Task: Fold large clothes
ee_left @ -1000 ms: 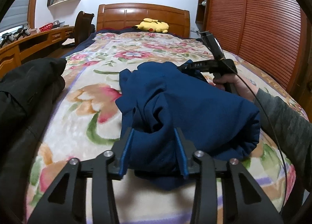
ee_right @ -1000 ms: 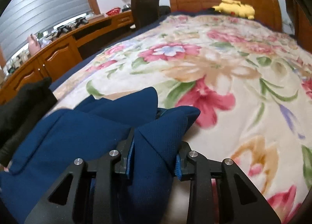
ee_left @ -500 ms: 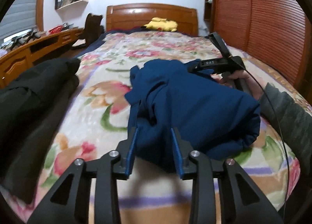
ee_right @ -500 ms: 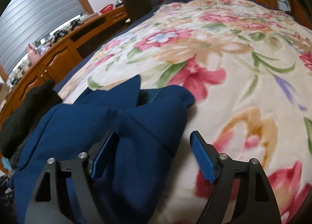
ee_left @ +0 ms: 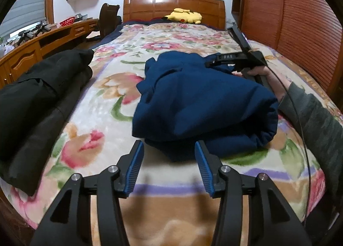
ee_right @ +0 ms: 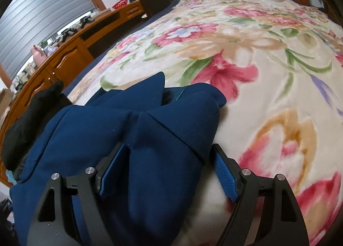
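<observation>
A dark blue garment lies folded in a thick bundle on the floral blanket of the bed. My left gripper is open and empty, just short of the bundle's near edge. My right gripper is open, its jaws standing either side of a fold of the same blue garment without pinching it. In the left wrist view the right gripper's body and the hand holding it sit at the bundle's far right side.
A black garment lies piled along the bed's left edge. A yellow plush toy rests by the wooden headboard. A wooden desk runs along the left and a slatted wardrobe along the right.
Both grippers have opened and let go of the blue garment. The left gripper has pulled back toward the foot of the bed; the bundle now rests on the blanket.
</observation>
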{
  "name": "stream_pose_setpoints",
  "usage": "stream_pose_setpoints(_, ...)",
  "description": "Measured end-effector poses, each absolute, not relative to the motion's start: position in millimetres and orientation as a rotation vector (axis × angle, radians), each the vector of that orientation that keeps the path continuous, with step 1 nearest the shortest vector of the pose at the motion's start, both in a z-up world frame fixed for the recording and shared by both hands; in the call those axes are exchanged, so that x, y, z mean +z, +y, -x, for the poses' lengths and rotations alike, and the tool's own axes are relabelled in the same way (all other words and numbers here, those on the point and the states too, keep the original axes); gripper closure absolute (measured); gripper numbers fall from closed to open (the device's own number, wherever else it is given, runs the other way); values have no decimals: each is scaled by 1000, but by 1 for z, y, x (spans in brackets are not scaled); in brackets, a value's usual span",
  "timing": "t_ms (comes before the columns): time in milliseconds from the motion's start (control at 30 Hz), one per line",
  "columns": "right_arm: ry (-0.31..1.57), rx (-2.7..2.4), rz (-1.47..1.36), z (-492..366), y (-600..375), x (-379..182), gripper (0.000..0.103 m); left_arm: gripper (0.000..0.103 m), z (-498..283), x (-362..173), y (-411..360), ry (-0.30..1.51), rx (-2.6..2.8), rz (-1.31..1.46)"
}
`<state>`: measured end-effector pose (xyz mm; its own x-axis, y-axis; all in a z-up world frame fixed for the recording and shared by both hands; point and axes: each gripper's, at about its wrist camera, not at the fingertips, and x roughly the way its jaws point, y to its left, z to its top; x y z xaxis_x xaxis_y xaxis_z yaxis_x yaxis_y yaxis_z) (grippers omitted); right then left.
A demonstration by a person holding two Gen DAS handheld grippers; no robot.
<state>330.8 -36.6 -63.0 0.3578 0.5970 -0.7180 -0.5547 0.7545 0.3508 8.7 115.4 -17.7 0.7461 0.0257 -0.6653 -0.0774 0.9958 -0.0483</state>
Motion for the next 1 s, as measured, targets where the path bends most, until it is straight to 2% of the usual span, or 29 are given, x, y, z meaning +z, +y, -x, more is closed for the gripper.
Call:
stream_pose_setpoints(667,955,758,-76,-331,-37,-68,23,55,-38,-36,115,766,83,75)
stream_pose_setpoints(700,956,769,-79,-330,-36,-68,29,55,-38,-36,116,764,79,77)
stream_pose_setpoints(767,951,784,-81,-329,-34,-68,35,60,-39,-38,119,759,58,92)
stream_pose_setpoints(833,934,796,-79,-327,-34,-65,50,87,-40,-40,121,759,6,124)
stream_pose_setpoints(867,918,804,-86,-326,-36,-62,66,89,-41,-41,120,761,-4,131)
stream_pose_setpoints(900,906,812,-94,-325,-37,-58,79,96,-41,-40,119,752,-2,119)
stream_pose_setpoints(1000,826,811,-88,-313,-40,-40,86,100,-36,-32,118,713,-9,113)
